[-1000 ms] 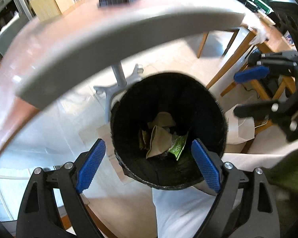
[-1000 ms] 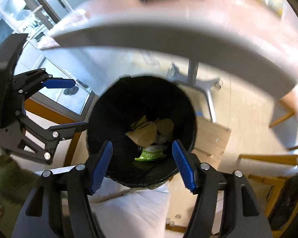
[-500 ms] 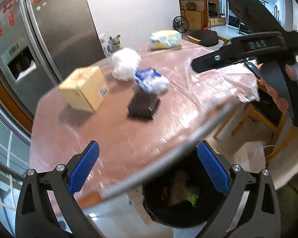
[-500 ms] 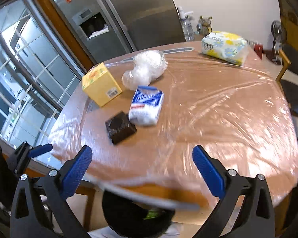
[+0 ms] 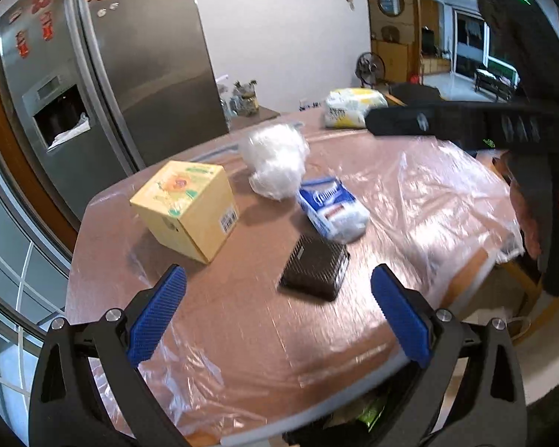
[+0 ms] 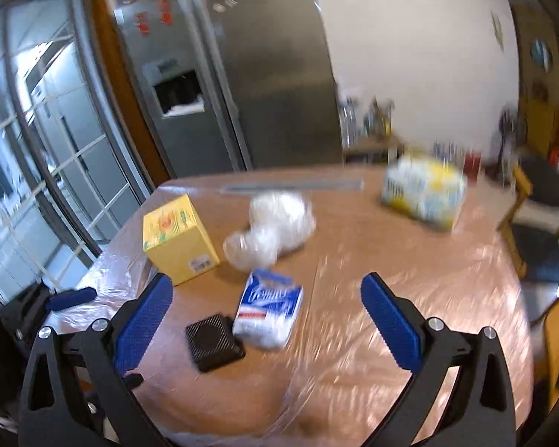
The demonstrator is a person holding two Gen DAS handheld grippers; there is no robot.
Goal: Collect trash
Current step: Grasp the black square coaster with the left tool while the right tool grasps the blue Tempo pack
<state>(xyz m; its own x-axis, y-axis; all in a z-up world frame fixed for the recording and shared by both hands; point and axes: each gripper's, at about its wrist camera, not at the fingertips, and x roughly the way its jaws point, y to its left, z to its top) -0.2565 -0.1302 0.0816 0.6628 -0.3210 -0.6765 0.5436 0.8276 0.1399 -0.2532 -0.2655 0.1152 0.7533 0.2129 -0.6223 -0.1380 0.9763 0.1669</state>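
Both grippers hover over the near edge of a table wrapped in clear plastic (image 5: 428, 201). On it lie a black ribbed tray (image 5: 315, 268), a blue and white tissue pack (image 5: 331, 212), a crumpled clear plastic bag (image 5: 275, 164) and a yellow carton (image 5: 186, 208). My left gripper (image 5: 277, 313) is open and holds nothing, with the black tray just beyond its pads. My right gripper (image 6: 268, 320) is also open and holds nothing, and the tissue pack (image 6: 268, 309) and black tray (image 6: 214, 341) show between its fingers. A black bin (image 5: 372, 417) with green and brown scraps peeks out under the table edge.
A yellow and white pack (image 6: 423, 193) lies at the table's far right. A steel fridge (image 6: 223, 74) stands behind the table, glazed doors (image 6: 37, 149) to the left and a wooden chair (image 6: 540, 231) at the right. A hand (image 5: 533, 219) holds the right tool's black frame (image 5: 466, 123).
Both grippers rose from looking down into the bin to looking over the table top. The jaws of both, the right most of all, spread wider. The bin has slipped almost out of sight.
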